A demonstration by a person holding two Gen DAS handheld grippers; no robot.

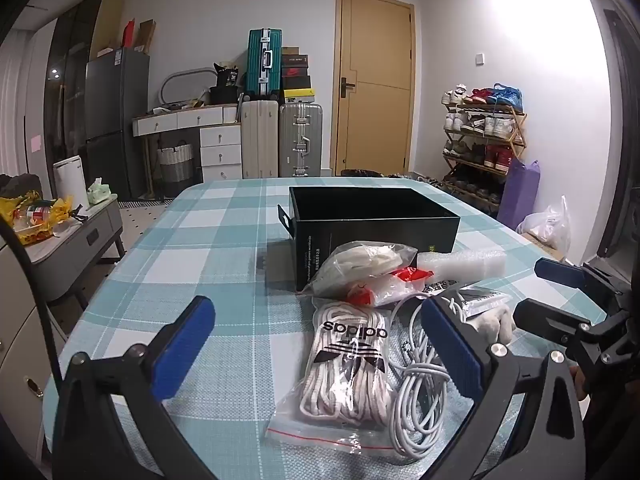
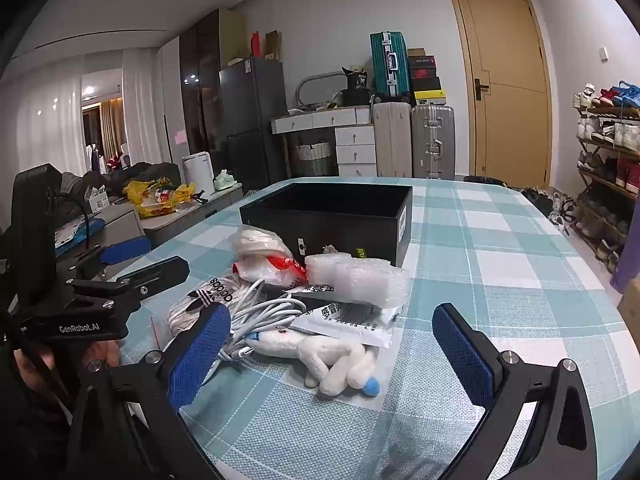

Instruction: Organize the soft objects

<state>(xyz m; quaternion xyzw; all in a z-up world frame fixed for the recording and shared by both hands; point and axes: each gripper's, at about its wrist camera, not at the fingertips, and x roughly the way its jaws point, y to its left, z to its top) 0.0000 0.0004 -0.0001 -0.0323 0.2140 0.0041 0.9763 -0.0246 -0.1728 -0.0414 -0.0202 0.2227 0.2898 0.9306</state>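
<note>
While both tools hover low over the checked tablecloth (image 1: 224,240), the left gripper (image 1: 316,356) has its blue-padded jaws spread wide with nothing between them, framing the bag of white laces (image 1: 352,368), which lies flat with its long axis running away from the camera toward the box. Just beside that bag on its right lies a coiled white cable (image 1: 420,396). The right gripper (image 2: 332,356) is likewise wide apart and empty, angled slightly left, straddling the white plush toy (image 2: 336,360); the toy stretches diagonally, its blue tip nearest the camera. Only the right wrist view shows the toy whole; the left view catches a scrap of it behind its own finger. A printed sachet (image 2: 352,320) lies just behind the toy, touching it. Farther on are a bubble wrap roll (image 2: 360,276) and a red-and-white plastic bag (image 1: 368,272), both against the open black box (image 1: 372,216). Beyond the table stand suitcases (image 1: 280,140) and a door (image 1: 376,80).
</note>
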